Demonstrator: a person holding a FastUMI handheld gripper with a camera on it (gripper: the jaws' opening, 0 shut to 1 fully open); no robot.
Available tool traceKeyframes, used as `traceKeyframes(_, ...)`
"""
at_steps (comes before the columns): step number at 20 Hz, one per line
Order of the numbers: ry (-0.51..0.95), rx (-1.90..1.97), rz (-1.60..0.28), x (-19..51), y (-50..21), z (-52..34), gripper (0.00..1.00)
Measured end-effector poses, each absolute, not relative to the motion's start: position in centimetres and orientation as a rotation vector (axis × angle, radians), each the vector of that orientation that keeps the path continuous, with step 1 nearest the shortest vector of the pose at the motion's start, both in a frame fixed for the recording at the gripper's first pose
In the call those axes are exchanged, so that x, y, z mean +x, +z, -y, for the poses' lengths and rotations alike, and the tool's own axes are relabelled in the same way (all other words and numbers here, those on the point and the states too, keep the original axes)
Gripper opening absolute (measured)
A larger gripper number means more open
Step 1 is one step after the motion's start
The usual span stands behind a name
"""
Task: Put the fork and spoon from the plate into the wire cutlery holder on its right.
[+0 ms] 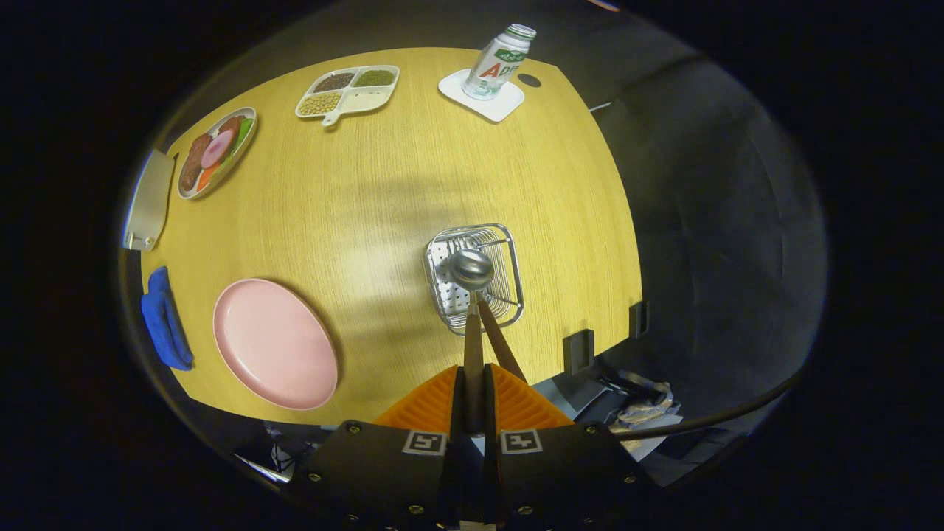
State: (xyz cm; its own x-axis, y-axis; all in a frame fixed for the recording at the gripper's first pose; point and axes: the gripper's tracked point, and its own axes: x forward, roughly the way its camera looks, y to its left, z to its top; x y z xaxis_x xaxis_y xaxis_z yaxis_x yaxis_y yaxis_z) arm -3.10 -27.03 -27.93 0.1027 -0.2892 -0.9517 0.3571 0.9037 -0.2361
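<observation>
Gripper [473, 383] clenched on spoon [472, 295] handle, bowl hanging over the holder [509, 251]. Second brown handle already leaned in the holder, likely the fork [500, 341]. Plate [274, 343] was bare. Only dropping the spoon remained.

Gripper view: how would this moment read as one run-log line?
gripper: shut on spoon | spoon: bowl above wire cutlery holder | second handle: leaning in holder | pink plate: bare
</observation>
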Motion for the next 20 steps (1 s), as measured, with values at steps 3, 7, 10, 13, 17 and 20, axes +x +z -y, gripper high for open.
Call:
traceKeyframes(3, -0.501, 0.032, -1.392, -3.5, -27.5, 27.6, 0.37)
traceKeyframes(7, -0.483, 0.063, -1.351, -2.5, -27.2, 27.4, 0.7)
traceKeyframes(10, -0.472, 0.054, -1.35, -2.5, -27.3, 27.4, 0.73)
traceKeyframes(13, -0.46, 0.053, -1.341, -2.2, -27.3, 27.3, 0.73)
traceKeyframes(17, -0.453, 0.05, -1.325, -1.8, -27.3, 27.4, 0.73)
traceKeyframes(20, -0.444, 0.061, -1.241, -0.4, -26.9, 27.4, 0.73)
